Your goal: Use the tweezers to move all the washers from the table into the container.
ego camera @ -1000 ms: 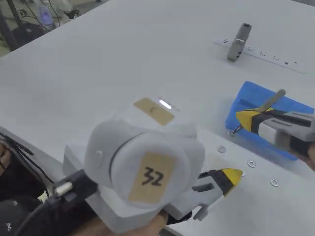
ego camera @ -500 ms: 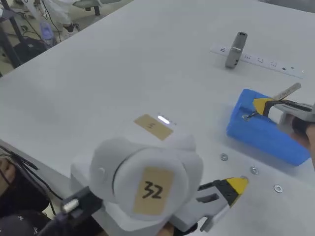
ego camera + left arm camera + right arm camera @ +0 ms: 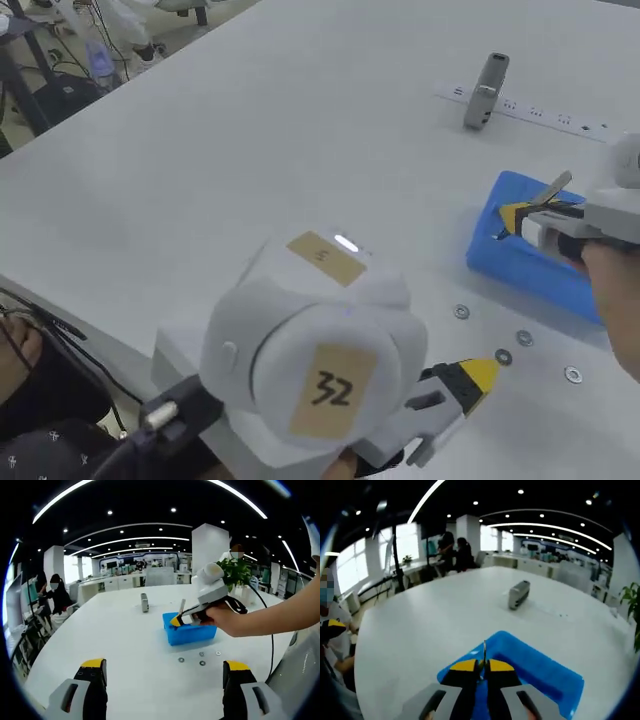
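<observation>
Site, as I read it: open-plan office or lab hall.
Evidence:
- long white table [image 3: 125, 640] stretching ahead of my left claw [image 3: 164, 664]
- curved ceiling light strips [image 3: 125, 528] overhead
- white columns [image 3: 212, 542] beyond
- people [image 3: 57, 596] at desks far left of the claw
- potted plant [image 3: 235, 571] ahead to its right

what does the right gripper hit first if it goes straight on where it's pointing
Most likely the blue container: the tweezers held by the right gripper point into it, though depth is unclear.
</observation>
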{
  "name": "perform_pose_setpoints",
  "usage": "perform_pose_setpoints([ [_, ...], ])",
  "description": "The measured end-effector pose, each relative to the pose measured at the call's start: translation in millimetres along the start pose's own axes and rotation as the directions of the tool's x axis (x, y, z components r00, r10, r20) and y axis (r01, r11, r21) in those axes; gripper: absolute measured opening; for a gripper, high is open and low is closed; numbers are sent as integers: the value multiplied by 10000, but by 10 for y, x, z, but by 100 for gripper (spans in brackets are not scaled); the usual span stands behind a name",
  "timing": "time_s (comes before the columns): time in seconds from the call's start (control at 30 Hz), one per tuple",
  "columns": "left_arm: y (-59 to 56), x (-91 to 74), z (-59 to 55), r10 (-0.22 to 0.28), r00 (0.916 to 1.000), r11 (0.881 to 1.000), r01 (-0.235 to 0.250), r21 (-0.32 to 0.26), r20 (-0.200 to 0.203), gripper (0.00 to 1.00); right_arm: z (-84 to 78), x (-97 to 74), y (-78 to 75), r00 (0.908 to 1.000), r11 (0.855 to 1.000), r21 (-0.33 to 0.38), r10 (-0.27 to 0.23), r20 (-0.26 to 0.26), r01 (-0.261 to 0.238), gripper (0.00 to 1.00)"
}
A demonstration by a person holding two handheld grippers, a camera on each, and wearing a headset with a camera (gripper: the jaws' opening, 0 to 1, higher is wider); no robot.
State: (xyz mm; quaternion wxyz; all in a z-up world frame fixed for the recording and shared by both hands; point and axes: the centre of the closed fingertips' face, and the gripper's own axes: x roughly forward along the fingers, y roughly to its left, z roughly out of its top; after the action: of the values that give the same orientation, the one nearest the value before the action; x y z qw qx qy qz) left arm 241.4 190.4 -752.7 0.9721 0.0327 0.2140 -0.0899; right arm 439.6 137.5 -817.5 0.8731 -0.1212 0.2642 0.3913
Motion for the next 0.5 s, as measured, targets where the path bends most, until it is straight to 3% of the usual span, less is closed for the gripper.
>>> perform_pose_setpoints([
  [0.13, 6, -1, -10, 18, 10000, 10000, -17, 10, -48, 99, -79, 24, 36, 9990, 9990, -441, 31, -456, -51, 3],
  [0.17, 5, 1, -16, -3, 10000, 10000, 3, 1, -84, 99, -42, 13, 33, 9998, 9988, -478, 42, -218, -52, 3],
  [0.5, 8, -10, -27, -65, 9998, 10000, 65, -20, -176, 99, -24, 8, 37, 9994, 10000, -5, 3, -337, -3, 5],
])
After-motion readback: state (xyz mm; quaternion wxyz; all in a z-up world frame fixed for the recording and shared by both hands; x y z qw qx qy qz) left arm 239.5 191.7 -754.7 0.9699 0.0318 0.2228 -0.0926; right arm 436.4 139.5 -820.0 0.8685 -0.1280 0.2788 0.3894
